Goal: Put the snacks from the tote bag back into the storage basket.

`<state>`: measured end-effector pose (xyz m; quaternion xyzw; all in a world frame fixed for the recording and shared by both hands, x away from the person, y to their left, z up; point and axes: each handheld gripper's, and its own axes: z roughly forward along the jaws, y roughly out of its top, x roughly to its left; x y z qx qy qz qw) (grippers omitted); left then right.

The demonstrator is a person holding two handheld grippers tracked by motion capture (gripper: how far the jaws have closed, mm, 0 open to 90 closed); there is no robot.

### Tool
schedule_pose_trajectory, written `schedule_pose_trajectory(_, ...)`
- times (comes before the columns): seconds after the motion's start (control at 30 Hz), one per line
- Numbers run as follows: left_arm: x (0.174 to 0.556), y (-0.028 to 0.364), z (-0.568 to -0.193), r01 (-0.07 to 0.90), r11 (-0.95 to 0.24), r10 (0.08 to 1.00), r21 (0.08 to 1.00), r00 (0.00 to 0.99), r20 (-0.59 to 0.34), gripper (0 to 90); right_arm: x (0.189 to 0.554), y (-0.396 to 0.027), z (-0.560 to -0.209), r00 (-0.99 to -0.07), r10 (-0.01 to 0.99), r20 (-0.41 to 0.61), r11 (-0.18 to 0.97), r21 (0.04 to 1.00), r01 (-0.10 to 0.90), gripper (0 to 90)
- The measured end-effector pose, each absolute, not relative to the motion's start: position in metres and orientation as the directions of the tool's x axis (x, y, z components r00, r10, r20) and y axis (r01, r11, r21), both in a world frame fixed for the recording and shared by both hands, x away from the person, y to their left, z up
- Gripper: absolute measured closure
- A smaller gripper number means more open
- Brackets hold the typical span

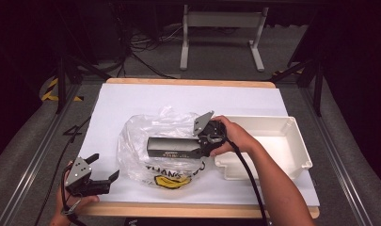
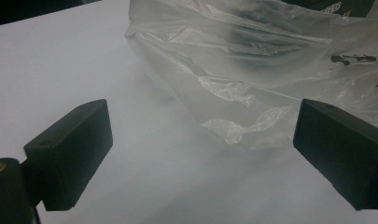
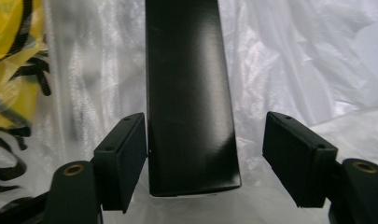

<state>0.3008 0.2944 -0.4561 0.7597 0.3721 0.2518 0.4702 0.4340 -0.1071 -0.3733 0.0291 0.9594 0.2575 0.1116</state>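
A long black box (image 1: 171, 147) lies level over a clear plastic bag (image 1: 141, 141) with yellow and black print, in the middle of the white sheet. My right gripper (image 1: 200, 146) is at the box's right end. In the right gripper view the box (image 3: 189, 93) stands between the jaws of the gripper (image 3: 205, 154): one pad touches its side, the other stands off with a gap, so the gripper is open. The crumpled bag (image 3: 289, 56) lies behind the box. My left gripper (image 1: 106, 165) rests open near the front left edge, with the bag (image 2: 252, 70) ahead of its empty jaws (image 2: 203, 154).
A white plastic tray (image 1: 296, 141) sits to the right of the bag, beside my right hand. The white sheet (image 1: 131, 99) covers a wooden tabletop (image 1: 188, 210). Metal table legs and cables stand on the floor beyond the far edge.
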Motion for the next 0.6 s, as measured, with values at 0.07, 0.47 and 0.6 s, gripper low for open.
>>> schedule_pose_trajectory(0.07,0.301,0.295,-0.456,0.329,-0.282,0.802,0.901,0.596,0.034,5.5,0.434,-0.104,-0.374,-0.977,0.092,-0.191,0.878,0.478,-0.011,31.3)
schedule_pose_trajectory(0.47,0.299,0.295,-0.457,0.331,-0.291,0.799,0.898,0.599,0.038,5.5,0.437,-0.086,-0.389,-0.982,0.027,-0.187,0.937,0.346,-0.04,35.7)
schedule_pose_trajectory(0.6,0.299,0.295,-0.457,0.333,-0.292,0.8,0.896,0.599,0.038,5.5,0.437,-0.084,-0.392,-0.981,0.02,-0.191,0.941,0.334,-0.046,38.7)
